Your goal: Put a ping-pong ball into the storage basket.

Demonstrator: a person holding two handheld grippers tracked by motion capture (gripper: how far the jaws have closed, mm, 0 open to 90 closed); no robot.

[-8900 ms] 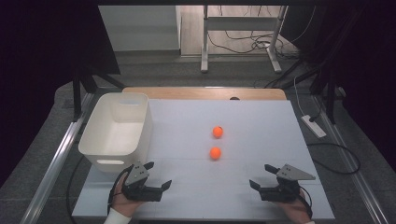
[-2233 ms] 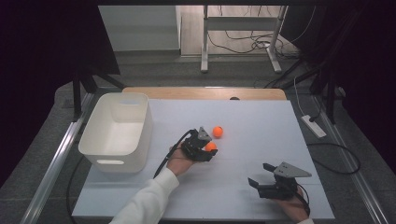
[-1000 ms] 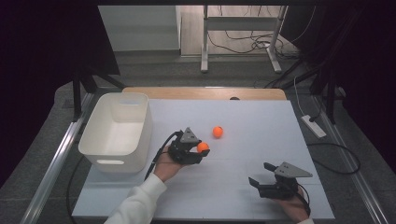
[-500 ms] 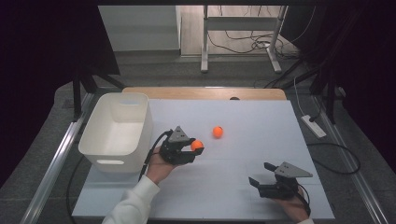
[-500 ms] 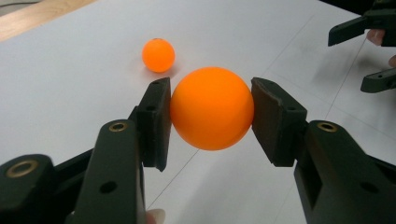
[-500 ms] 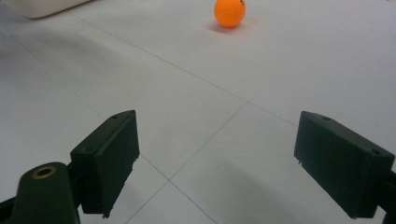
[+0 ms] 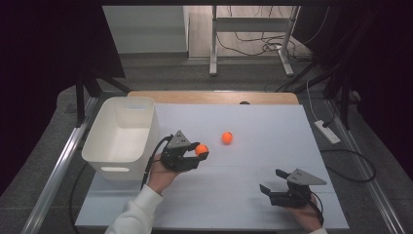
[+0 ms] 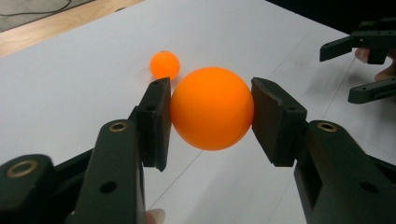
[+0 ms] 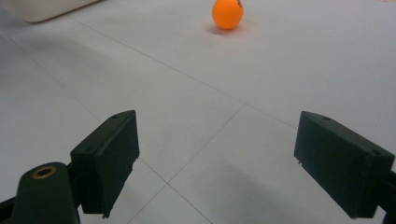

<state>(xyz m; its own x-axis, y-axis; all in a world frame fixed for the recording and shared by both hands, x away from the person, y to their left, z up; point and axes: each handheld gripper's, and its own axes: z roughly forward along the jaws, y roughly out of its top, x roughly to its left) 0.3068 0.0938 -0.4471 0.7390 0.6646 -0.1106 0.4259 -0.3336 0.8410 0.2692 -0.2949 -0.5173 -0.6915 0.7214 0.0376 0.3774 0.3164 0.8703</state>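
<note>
Left gripper (image 7: pixel 195 155) clamps one orange ball (image 7: pixel 201 150) between its pads, lifted clear of the table (image 7: pixel 263 204), just right of the white bin (image 7: pixel 122 139). Right gripper (image 7: pixel 272 187) rests at the near right, jaws wide and empty. Step in hand: transfer. Next move: carry left over the bin rim, then release. Second ball (image 7: pixel 227 138) remains farther back.

Both grippers, the left gripper (image 7: pixel 197 155) and the right gripper (image 7: pixel 271 183), are black with brass-ringed screw holes, trailing black cables; the sleeve (image 7: pixel 136 214) is white.
</note>
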